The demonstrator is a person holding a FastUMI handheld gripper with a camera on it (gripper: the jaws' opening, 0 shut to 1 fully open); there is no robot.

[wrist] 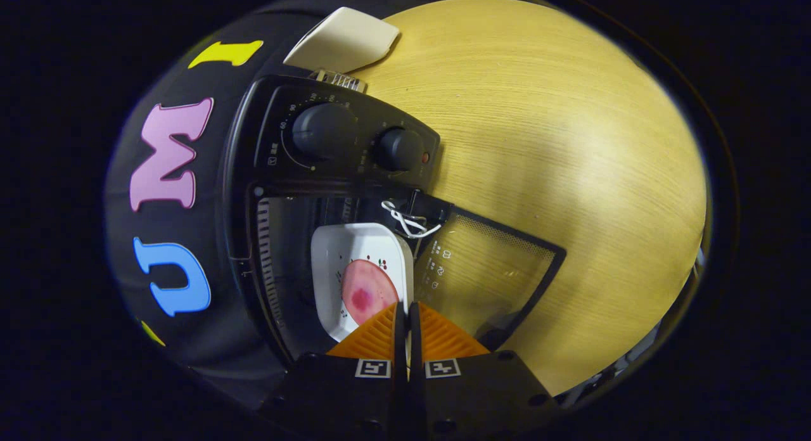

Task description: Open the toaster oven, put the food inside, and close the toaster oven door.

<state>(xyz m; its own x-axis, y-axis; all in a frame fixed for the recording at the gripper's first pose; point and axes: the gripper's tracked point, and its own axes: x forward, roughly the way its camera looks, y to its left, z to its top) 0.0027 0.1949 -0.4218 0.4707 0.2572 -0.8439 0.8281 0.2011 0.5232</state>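
The black toaster oven (298, 194) stands on the wooden table with its glass door (488, 270) swung fully open and lying flat. Two round knobs (326, 130) sit on its control panel. Inside the oven cavity rests a white dish (361, 244) holding a round pink slice of food (367, 292). My gripper (407, 311) is at the oven's mouth. Its fingers are almost together, and the near rim of the dish runs into the thin gap between them. The fingers hide the dish's nearest corner.
A white wire loop (405, 220) hangs at the door's edge by the oven front. A white tray-like object (342, 38) lies on the pale wooden table (570, 143) beyond the oven. Wide bare tabletop spreads beside the open door.
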